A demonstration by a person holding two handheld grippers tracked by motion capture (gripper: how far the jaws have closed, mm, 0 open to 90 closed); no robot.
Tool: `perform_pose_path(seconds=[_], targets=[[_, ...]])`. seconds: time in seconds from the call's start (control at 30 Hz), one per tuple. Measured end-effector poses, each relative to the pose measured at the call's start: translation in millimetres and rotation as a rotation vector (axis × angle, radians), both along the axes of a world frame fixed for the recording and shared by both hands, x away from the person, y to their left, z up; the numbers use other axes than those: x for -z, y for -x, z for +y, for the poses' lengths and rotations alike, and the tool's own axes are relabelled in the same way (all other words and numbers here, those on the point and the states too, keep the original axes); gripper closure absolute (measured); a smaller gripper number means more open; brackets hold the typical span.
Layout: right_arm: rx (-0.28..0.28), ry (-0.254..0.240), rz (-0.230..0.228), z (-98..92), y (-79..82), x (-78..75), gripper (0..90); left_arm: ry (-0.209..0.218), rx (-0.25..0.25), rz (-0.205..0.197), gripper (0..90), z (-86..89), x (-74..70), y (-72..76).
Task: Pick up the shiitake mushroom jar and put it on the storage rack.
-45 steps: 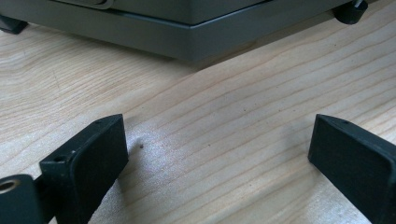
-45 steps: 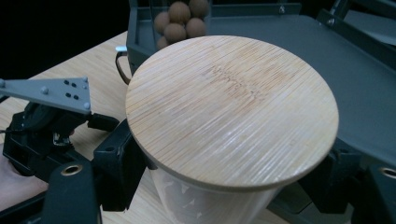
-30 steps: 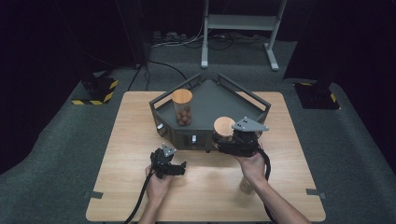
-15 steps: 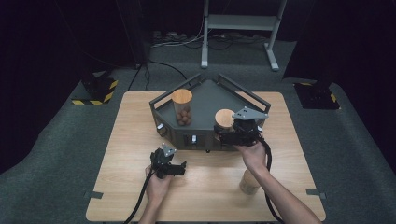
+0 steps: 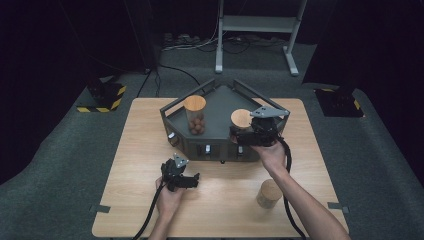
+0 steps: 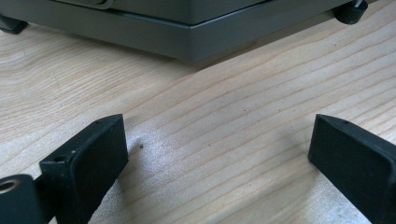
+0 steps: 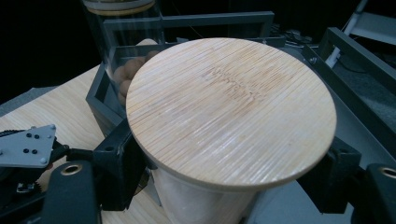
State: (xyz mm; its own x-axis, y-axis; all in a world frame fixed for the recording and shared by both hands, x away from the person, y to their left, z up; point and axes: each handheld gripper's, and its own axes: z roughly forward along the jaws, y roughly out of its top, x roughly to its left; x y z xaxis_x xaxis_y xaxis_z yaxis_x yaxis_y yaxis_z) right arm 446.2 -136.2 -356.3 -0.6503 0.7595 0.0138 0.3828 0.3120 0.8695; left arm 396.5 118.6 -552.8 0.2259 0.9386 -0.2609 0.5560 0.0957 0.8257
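The right gripper (image 5: 243,134) clamps a wood-lidded jar (image 7: 231,121) over the grey tray (image 5: 220,107). The left gripper (image 5: 192,181) rests wide open and empty on the surface (image 5: 145,130).

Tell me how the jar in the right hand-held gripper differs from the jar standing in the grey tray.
The held jar is clamped by the right hand-held gripper at the tray's front right; the tray jar stands free. The tray jar shows brown balls through clear glass; the held jar's contents are hidden. Both have round wooden lids.

Table (image 5: 150,130) lit from above, surroundings dark; close views soft.
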Motion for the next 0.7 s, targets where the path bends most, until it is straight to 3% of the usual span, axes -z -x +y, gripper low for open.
perform_pose_path(seconds=[0.33, 0.7], targets=[[-0.022, 0.034, -0.02, 1.3, -15.2, -5.5, 25.5, 0.001, -0.001, -0.001, 4.6, -0.1, 0.0, 0.0], [-0.046, 0.044, -0.006, 9.2, -30.2, -8.7, 25.6, 0.0, 0.0, 0.0, 4.6, 0.0, 0.0, 0.0]])
